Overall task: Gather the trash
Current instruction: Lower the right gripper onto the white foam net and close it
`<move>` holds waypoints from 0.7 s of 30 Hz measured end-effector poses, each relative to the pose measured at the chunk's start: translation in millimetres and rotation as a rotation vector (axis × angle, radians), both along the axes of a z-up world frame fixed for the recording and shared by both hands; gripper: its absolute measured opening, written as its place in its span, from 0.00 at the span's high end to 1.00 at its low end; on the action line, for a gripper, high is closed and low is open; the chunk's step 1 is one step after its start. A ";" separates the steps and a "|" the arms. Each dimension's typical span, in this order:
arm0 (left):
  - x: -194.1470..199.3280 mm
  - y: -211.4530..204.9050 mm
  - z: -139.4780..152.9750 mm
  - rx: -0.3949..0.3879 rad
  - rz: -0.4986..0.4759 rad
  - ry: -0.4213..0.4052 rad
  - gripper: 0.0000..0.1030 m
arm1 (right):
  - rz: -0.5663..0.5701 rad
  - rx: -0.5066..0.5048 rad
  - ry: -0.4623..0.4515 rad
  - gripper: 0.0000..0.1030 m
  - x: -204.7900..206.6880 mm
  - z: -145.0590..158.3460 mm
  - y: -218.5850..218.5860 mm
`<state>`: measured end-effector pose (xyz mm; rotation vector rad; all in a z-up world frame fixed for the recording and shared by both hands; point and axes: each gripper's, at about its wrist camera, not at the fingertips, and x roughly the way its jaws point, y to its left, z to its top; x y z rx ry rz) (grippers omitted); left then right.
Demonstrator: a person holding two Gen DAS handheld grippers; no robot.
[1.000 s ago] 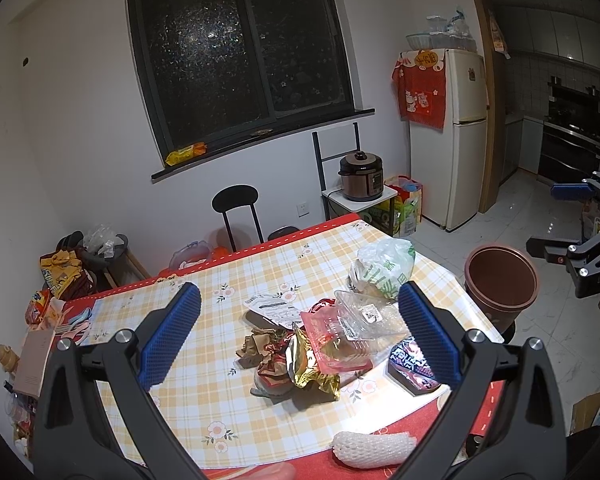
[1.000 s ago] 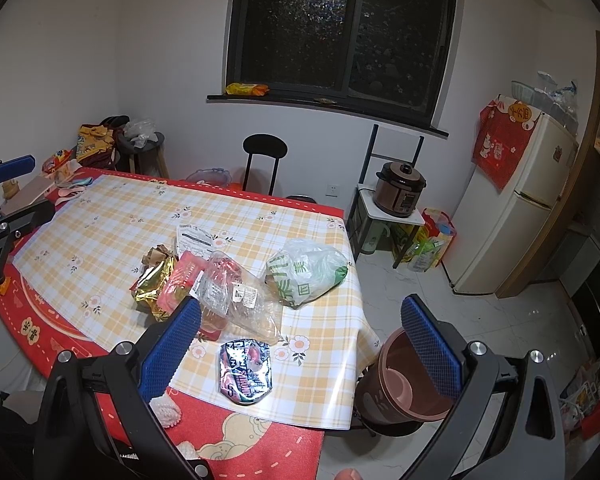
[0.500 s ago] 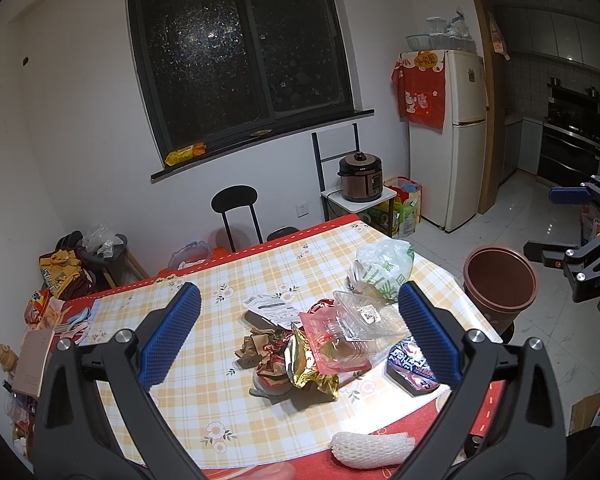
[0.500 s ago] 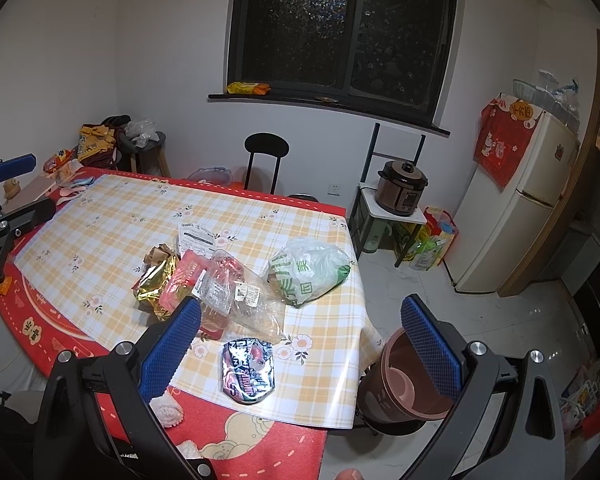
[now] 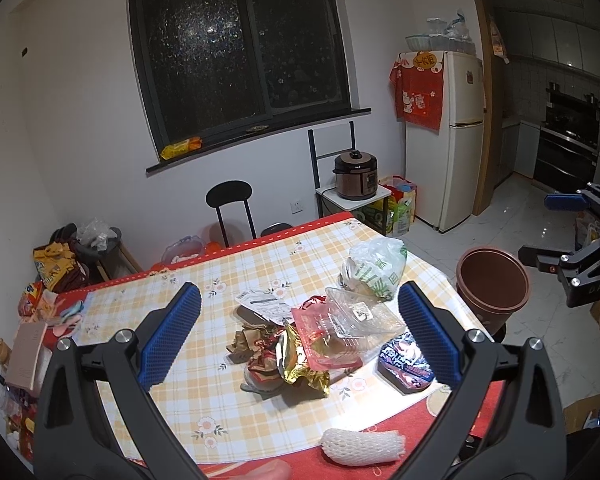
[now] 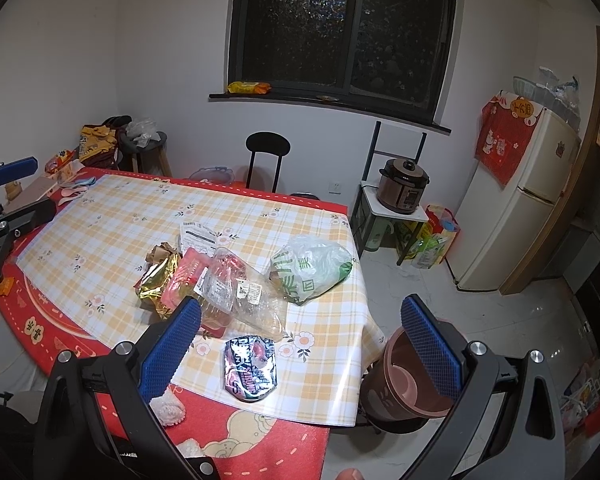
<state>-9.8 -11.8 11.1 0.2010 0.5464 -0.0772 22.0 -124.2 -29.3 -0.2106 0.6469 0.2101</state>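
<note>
Both tools up high, nothing gripped. Left gripper (image 5: 298, 334) spread wide above the near table edge, framing the litter heap. Right gripper (image 6: 298, 340) equally splayed and empty, off toward the corner where table meets bin. Likely a survey pose, picking a first target, not yet committed.

Nearest: white foam fruit net (image 5: 362, 444) on the red border of the table (image 5: 256, 420), alone, easy pickings. Just beyond, dark foil snack pouch (image 6: 251, 368) lying flat, apart from the rest and closest to the bin side; probably the natural first grab for the right tool.

Mid-table: the heap. Gold foil wrapper (image 5: 302, 366) crumpled against a pink packet (image 5: 318, 330), clear plastic tray (image 5: 360, 318) lying over it, a printed receipt (image 5: 262, 304) behind. All touching and overlapping, so pinching one likely drags its neighbours. Further right, green-and-white plastic bag (image 5: 374, 266), puffed, near the table's far corner.

Destination: brown waste bin (image 5: 492, 284) on the floor just beside the table corner, open-topped, seemingly with nothing in it yet. No lid in the way; table overhang the only thing to clear.

Further back: black chair (image 5: 229, 200), rice cooker (image 5: 355, 176) on a small stand, fridge (image 5: 444, 140). All well apart, no obstruction.
</note>
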 end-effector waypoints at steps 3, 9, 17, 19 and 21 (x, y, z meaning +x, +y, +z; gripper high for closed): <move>0.1 -2.0 -1.1 -0.010 0.006 0.018 0.05 | 0.004 0.006 0.006 0.04 0.9 -2.3 -0.4; 5.1 4.2 -20.9 -0.056 0.027 0.077 0.05 | 0.001 0.079 0.025 0.04 6.8 -22.7 -8.7; 13.5 18.6 -85.3 -0.111 0.132 0.243 0.05 | -0.024 0.175 0.098 0.04 15.1 -87.9 -16.4; 11.0 21.4 -102.2 -0.115 0.168 0.276 0.05 | -0.018 0.189 0.099 0.04 13.8 -101.2 -18.9; 8.3 20.6 -118.8 -0.115 0.204 0.313 0.05 | -0.011 0.198 0.097 0.04 14.5 -111.7 -22.8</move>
